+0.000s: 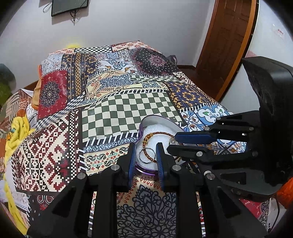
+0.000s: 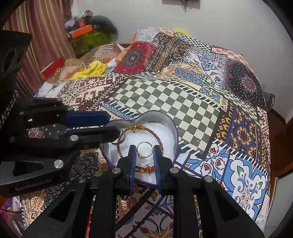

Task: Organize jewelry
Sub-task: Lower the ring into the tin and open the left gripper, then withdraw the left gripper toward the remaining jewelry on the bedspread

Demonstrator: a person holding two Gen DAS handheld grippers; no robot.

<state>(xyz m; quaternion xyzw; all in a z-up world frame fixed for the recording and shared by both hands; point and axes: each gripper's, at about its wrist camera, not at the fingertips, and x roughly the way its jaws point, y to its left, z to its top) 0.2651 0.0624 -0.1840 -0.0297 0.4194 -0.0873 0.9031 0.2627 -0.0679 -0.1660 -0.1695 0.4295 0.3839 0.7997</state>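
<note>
A heart-shaped purple tin [image 2: 174,131] lined with white foam sits on the patterned bedspread; it also shows in the left wrist view [image 1: 146,120]. Inside lie a red-and-gold braided bangle [image 2: 161,141], a gold ring [image 2: 144,149] and a silver ring [image 2: 121,138]. In the left wrist view the bangle [image 1: 159,134] and silver ring [image 1: 146,155] show. My left gripper [image 1: 145,146] is open over the tin's near edge, the silver ring between its fingers. My right gripper [image 2: 144,148] is open, with the gold ring between its fingertips. Neither holds anything.
The patchwork bedspread [image 2: 174,95] covers the bed. Yellow cloth [image 2: 93,69] and clutter lie at the far left side. A striped curtain [image 2: 42,36] hangs at left. A wooden door [image 1: 225,42] stands to the right. A dark screen [image 1: 69,6] hangs on the wall.
</note>
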